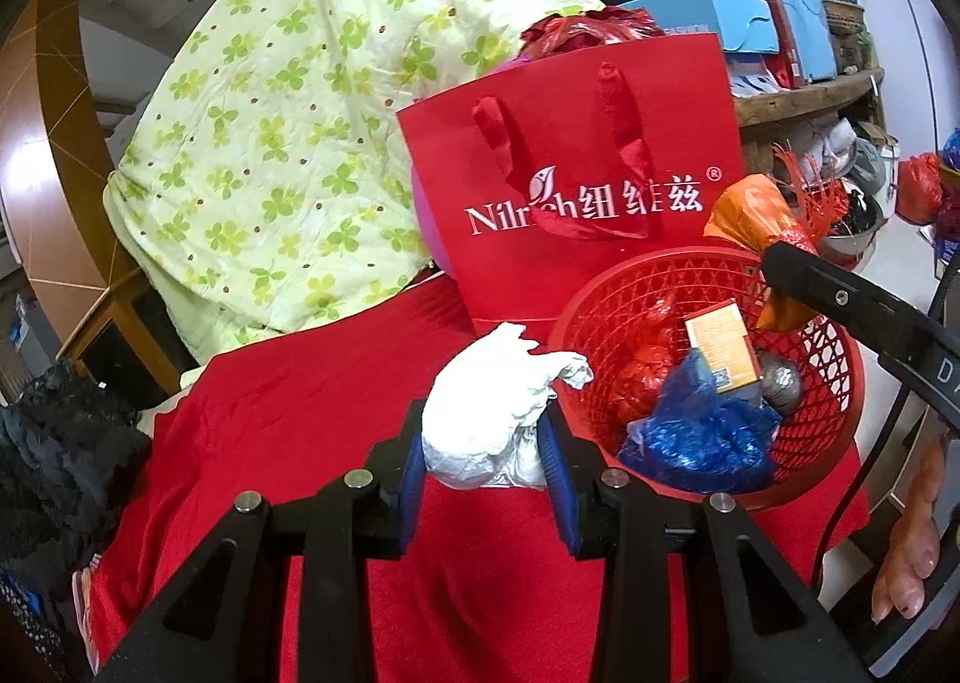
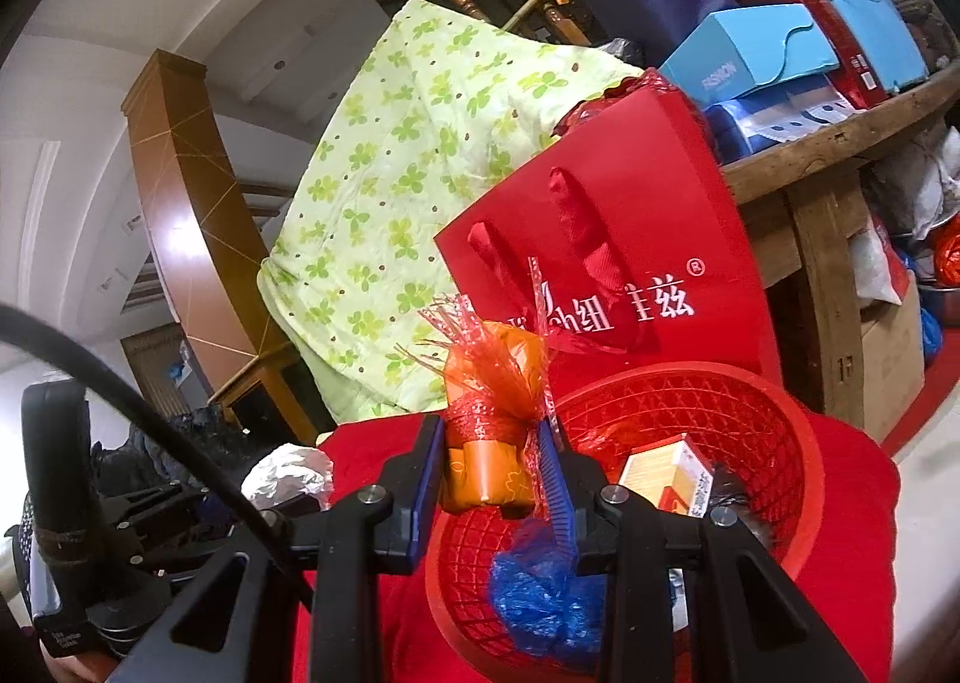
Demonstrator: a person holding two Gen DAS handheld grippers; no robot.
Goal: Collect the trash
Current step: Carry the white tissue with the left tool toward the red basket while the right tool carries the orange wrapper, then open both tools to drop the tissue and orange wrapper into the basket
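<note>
A red mesh basket (image 1: 804,455) (image 2: 774,413) stands on a red cloth (image 1: 336,419) and holds a blue plastic bag (image 1: 702,431) (image 2: 540,593), a small orange-and-white box (image 1: 720,347) (image 2: 666,473), red wrapping and a grey ball. My left gripper (image 1: 483,443) is shut on a crumpled white paper wad (image 1: 498,401) just left of the basket's rim. My right gripper (image 2: 498,467) is shut on an orange packet with red netting (image 2: 492,407) (image 1: 756,215) and holds it over the basket's near-left rim. The left gripper's paper wad also shows in the right wrist view (image 2: 288,473).
A red Nilrich paper bag (image 1: 576,179) (image 2: 618,263) stands right behind the basket. A green clover-print quilt (image 1: 288,131) (image 2: 408,191) is piled to the left. A wooden shelf (image 2: 840,143) with blue and red boxes is at the back right. Dark cloth (image 1: 54,443) lies at far left.
</note>
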